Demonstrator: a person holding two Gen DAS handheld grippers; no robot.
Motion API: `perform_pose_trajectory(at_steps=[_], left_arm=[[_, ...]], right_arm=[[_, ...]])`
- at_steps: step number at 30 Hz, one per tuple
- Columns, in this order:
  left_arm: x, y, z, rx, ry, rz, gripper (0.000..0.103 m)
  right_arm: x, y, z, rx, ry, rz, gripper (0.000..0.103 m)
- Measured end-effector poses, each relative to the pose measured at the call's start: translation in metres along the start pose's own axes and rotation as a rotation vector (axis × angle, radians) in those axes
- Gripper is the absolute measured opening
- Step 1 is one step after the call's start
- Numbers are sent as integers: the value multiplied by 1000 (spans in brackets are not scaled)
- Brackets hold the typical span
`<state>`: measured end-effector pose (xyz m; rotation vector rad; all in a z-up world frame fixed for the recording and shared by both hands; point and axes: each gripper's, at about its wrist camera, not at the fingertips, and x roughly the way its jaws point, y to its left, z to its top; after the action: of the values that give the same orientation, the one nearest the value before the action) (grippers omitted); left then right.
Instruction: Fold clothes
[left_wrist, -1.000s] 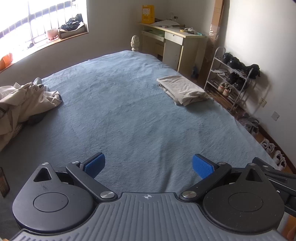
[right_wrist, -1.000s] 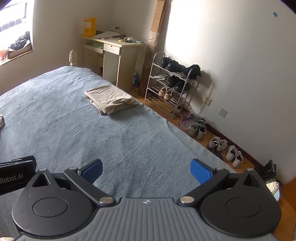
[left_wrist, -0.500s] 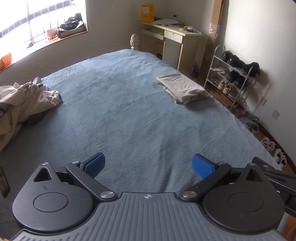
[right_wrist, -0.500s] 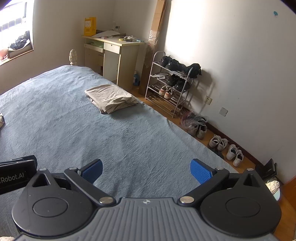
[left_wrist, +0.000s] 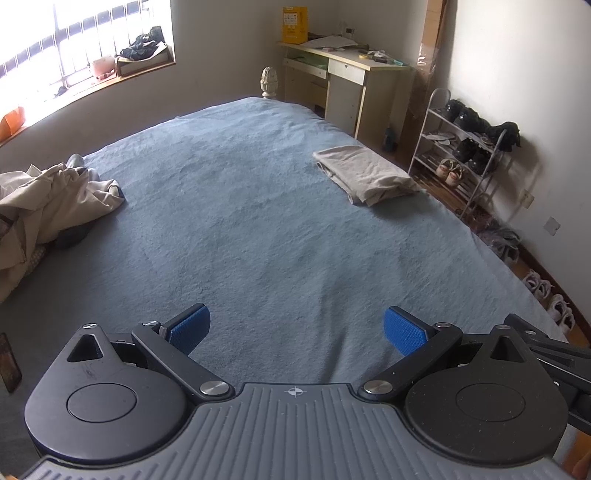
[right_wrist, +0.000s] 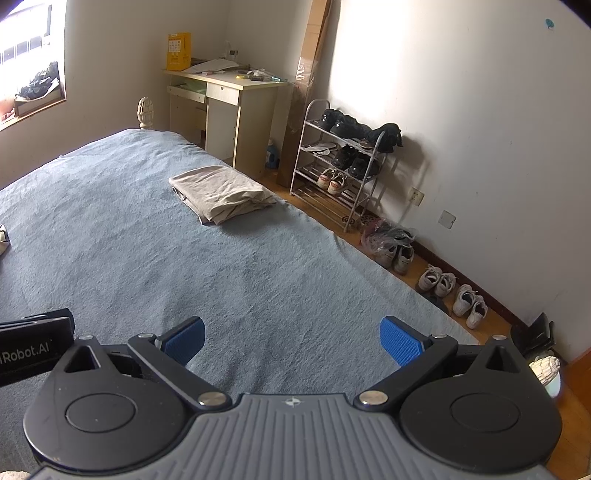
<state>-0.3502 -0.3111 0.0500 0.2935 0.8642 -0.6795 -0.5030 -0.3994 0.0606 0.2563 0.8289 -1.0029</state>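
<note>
both my grippers, left (left_wrist: 297, 328) and right (right_wrist: 291, 339), hang wide open and empty over the bed (left_wrist: 258, 221), folded cloth (left_wrist: 365, 177) far right, heap (left_wrist: 48, 206) far left, so a blind grab there could snag several layers.

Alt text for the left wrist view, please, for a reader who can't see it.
The open left gripper, holding nothing, hovers over a blue bedspread. A crumpled beige pile of clothes lies at the left edge, a folded beige garment at the far right, near a shoe rack.
</note>
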Motion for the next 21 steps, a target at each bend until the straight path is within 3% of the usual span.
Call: perform_pose_trajectory(at_steps=[21], left_arm=[[-2,-3,-1,6,-5,6,102]], right_arm=[[-1,-4,-2,9,-2,2,103]])
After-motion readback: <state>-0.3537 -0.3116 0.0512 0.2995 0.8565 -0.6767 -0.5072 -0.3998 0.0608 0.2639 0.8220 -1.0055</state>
